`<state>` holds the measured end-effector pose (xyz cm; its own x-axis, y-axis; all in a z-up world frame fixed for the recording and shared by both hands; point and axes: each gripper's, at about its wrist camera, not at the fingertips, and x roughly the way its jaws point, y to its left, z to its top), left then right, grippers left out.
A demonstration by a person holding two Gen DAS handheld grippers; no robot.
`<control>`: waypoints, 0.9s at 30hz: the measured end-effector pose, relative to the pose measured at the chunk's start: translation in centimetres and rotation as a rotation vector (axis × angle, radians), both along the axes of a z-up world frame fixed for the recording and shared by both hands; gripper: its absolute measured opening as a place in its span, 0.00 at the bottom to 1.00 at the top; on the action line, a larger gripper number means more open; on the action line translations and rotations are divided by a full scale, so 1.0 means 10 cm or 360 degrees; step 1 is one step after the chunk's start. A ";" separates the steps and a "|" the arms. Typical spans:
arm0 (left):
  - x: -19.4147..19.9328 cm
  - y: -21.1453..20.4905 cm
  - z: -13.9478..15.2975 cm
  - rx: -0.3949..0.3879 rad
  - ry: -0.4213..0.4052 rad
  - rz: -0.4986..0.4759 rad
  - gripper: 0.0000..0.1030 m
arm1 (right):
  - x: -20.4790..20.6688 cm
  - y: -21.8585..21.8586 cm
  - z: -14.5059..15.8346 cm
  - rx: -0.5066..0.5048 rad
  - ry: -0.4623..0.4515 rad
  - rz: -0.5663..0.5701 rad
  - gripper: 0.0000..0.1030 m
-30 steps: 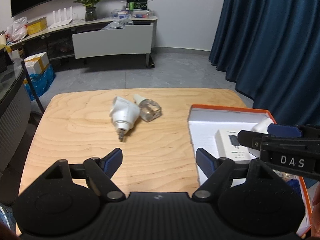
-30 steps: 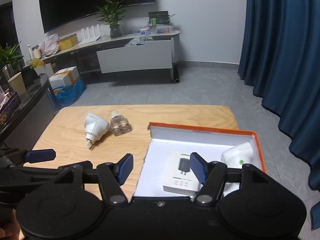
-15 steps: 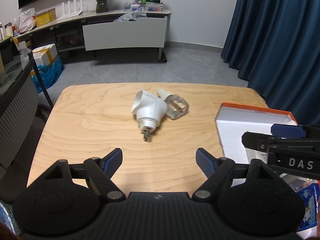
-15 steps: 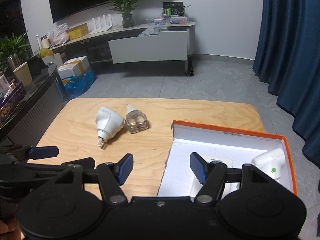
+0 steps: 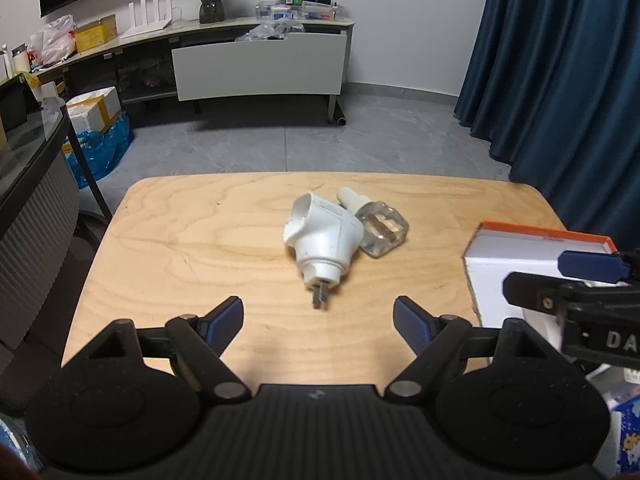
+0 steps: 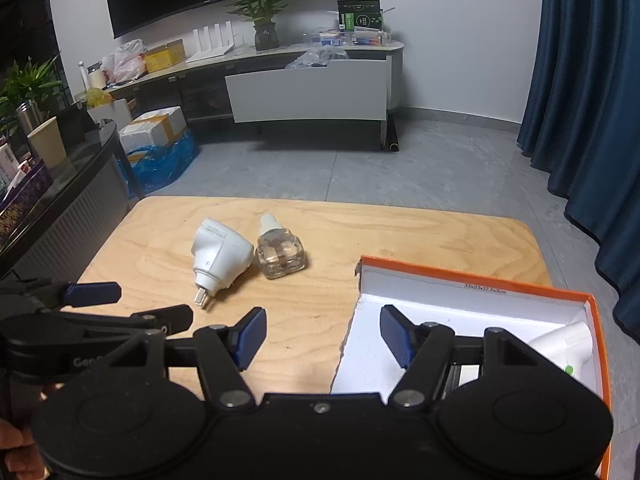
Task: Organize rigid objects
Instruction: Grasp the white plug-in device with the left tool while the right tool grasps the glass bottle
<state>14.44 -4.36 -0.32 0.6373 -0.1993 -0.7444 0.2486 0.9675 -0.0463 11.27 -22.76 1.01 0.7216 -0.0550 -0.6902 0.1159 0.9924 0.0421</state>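
With both hand-held grippers, left (image 5: pixel 318 314) and right (image 6: pixel 322 334), wide and empty, you approach the white plug-in unit (image 5: pixel 322 236); next, straddle its body and close.

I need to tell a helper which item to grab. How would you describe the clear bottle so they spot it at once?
On the wooden table, left of the orange-rimmed box, two loose items lie side by side. The bottle is the right one, touching the white plug-in device. It alone is see-through, squarish, with a white neck pointing away.
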 end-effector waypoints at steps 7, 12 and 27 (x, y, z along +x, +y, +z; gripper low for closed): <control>0.28 -0.03 -0.11 0.0033 -0.0004 -0.0008 0.83 | 0.15 -0.05 -0.03 0.0009 0.0002 0.0030 0.75; 0.47 -0.09 -0.21 0.0051 0.0008 -0.0017 0.83 | 0.27 -0.05 -0.06 0.0000 0.0008 0.0058 0.75; 0.75 0.02 -0.39 0.0008 0.0040 0.0034 0.85 | 0.65 0.00 -0.19 -0.0007 0.0056 0.0119 0.75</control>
<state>21.92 -4.19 -4.21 0.6226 -0.1817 -0.7612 0.2264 0.9729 -0.0471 17.79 -22.71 -0.92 0.6991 -0.0050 -0.7150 0.0430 0.9985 0.0351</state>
